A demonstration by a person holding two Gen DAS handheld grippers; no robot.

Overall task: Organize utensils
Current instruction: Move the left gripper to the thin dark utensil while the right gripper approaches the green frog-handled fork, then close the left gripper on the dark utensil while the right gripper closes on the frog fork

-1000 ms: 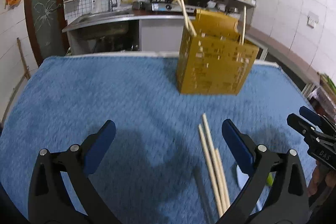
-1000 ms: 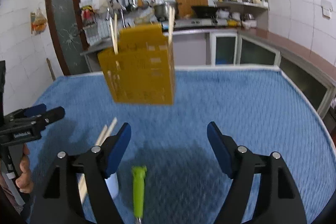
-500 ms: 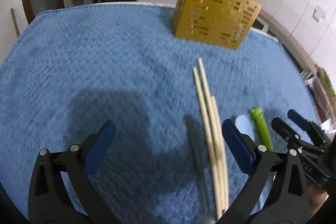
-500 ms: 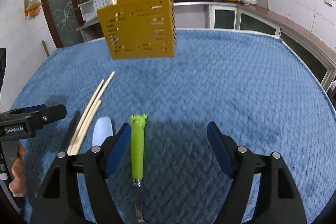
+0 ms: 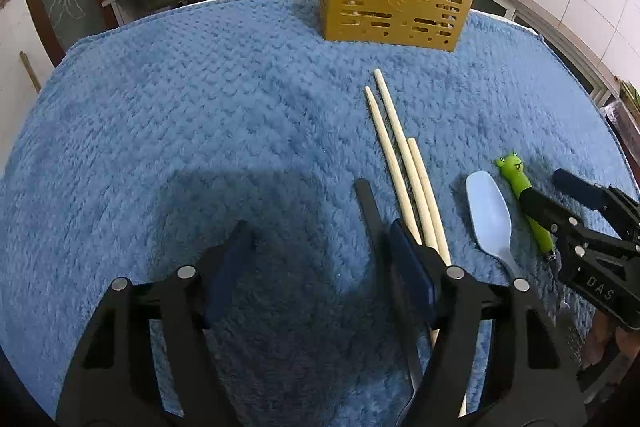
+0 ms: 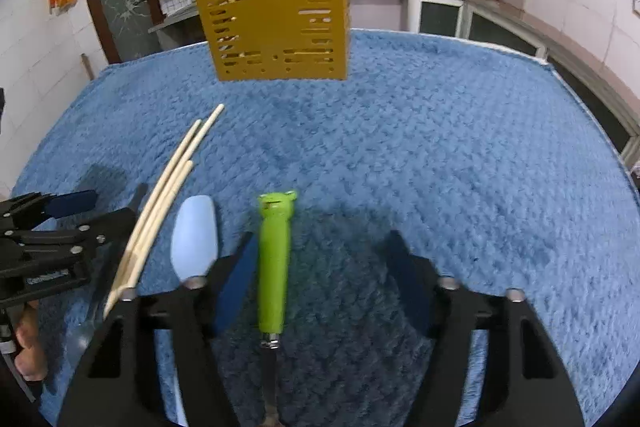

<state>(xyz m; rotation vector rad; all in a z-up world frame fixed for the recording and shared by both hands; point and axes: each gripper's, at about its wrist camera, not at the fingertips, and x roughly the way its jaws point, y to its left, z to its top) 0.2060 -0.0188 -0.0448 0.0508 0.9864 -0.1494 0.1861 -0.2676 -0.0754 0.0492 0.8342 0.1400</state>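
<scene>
The right gripper (image 6: 324, 267) is nearer, jaws wide open around the green frog-handled tool (image 6: 274, 267), which lies near the desk's (image 6: 460, 167) front edge, pointing at the yellow holder (image 6: 276, 27). The left gripper (image 5: 320, 259) hangs open beside the chopsticks (image 5: 404, 163).

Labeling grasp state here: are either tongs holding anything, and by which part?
Nothing held. Left tongs are open beside the chopsticks; right tongs are open astride the green-handled utensil, not closed on it.

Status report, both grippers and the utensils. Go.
Left gripper open, empty. Right gripper open over green-handled utensil. Chopsticks, blue spoon on cloth. Yellow holder unobstructed.
</scene>
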